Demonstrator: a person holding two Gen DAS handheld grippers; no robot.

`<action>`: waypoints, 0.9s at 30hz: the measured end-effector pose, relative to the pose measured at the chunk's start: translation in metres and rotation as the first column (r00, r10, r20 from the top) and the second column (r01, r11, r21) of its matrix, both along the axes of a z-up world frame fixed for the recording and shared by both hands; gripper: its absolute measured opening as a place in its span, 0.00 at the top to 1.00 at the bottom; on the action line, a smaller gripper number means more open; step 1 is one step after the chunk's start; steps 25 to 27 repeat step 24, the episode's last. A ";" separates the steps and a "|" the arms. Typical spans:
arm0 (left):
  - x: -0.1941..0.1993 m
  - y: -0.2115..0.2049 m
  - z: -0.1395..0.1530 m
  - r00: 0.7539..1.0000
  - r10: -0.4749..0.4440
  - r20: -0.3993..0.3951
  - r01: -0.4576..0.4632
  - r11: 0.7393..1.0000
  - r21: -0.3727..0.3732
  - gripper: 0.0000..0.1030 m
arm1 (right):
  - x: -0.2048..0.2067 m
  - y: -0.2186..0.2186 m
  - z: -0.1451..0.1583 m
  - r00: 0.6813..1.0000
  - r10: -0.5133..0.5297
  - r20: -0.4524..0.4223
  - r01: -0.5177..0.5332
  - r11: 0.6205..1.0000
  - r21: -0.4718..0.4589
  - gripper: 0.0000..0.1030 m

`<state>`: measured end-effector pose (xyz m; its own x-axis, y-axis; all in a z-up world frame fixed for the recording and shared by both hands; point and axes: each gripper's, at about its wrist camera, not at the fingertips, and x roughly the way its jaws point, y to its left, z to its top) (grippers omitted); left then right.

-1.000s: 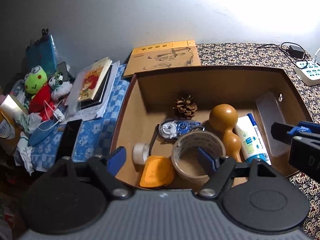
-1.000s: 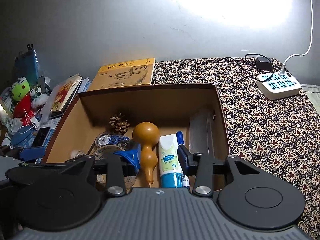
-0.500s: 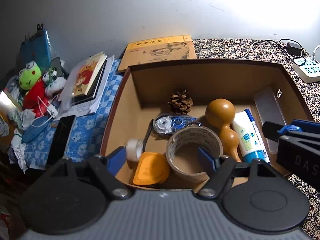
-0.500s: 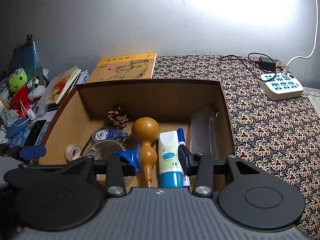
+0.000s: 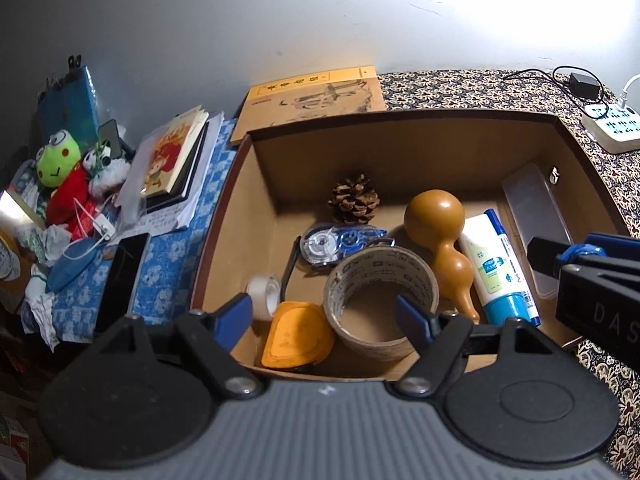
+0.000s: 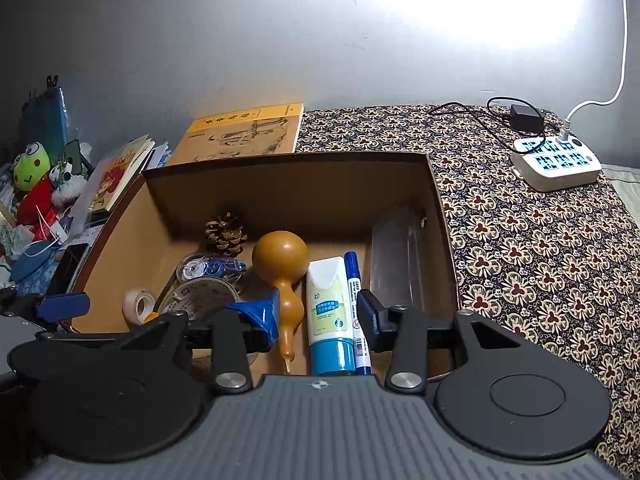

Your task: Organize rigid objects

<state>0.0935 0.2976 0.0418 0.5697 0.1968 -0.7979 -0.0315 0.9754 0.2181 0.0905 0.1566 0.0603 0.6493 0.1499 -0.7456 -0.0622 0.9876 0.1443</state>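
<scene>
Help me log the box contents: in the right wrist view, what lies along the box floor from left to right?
Small white tape roll → brown packing tape roll → wooden gourd → white and blue tube → blue marker → clear plastic case.

Gourd point(image 5: 440, 236), tube point(image 5: 494, 268), tape roll point(image 5: 380, 300), pinecone point(image 5: 354, 200), all loose inside open cardboard box point(image 5: 400, 128).

We see a plain grey wall point(image 6: 200, 40) behind the counter, washed by a bright patch of light point(image 6: 500, 8) at 1 o'clock. A dark floral cloth point(image 6: 520, 248) covers the counter at 3 o'clock; a blue patterned cloth point(image 5: 168, 248) lies at 9 o'clock.
</scene>
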 end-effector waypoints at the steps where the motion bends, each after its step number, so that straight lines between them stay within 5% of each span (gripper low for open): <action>1: 0.000 -0.001 0.000 1.000 -0.002 0.000 0.002 1.000 0.001 0.24 | 0.000 0.000 0.000 1.000 -0.002 0.001 0.002 1.000 0.000 0.75; 27: 0.007 -0.002 -0.002 0.999 -0.035 0.031 0.034 0.999 0.021 0.24 | 0.006 -0.003 -0.008 1.000 -0.008 -0.016 0.008 1.000 -0.004 0.74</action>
